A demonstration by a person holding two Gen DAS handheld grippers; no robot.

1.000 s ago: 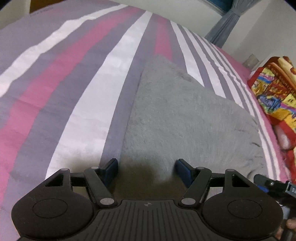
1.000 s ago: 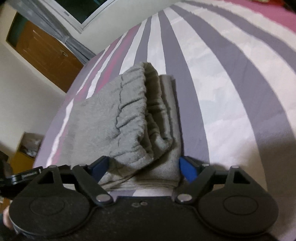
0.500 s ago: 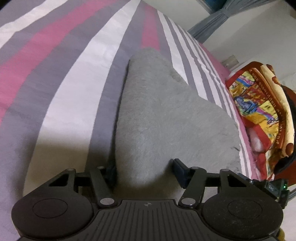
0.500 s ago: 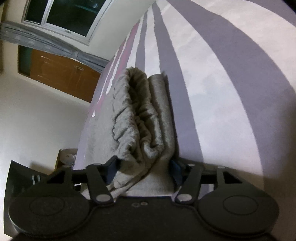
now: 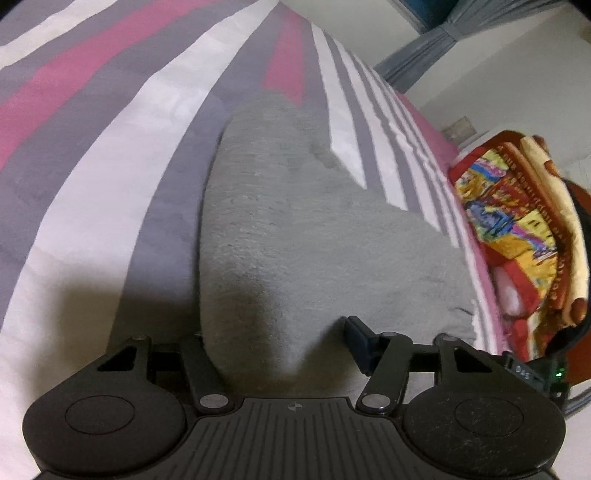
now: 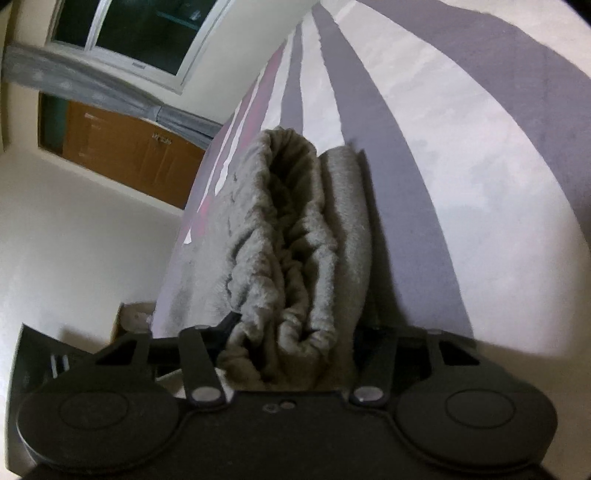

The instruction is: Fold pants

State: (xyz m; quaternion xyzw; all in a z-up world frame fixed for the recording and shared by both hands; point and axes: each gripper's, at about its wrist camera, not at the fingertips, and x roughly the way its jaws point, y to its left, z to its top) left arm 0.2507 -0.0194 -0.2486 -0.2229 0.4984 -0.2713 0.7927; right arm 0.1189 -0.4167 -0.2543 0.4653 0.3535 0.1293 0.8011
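The grey fleece pants (image 5: pixel 295 221) lie folded on the striped bed sheet (image 5: pixel 110 166). My left gripper (image 5: pixel 279 332) straddles their near folded edge. The cloth humps up between the jaws and hides the left finger, while the right finger (image 5: pixel 356 339) stands a little clear of the hump. In the right wrist view the bunched waistband end of the pants (image 6: pixel 295 258) fills the gap of my right gripper (image 6: pixel 295 332). Its jaws are closing and both fingers press into the cloth.
A colourful red and yellow blanket (image 5: pixel 517 229) lies at the bed's right edge in the left wrist view. The right wrist view shows a wooden door (image 6: pixel 122 147), a window (image 6: pixel 129 33) with a grey curtain, and white wall beyond the bed's left edge.
Both grippers slid forward and down onto the pants. The left jaws narrowed around the folded edge. The right jaws closed in steadily on the waistband bundle, and its view rolled.
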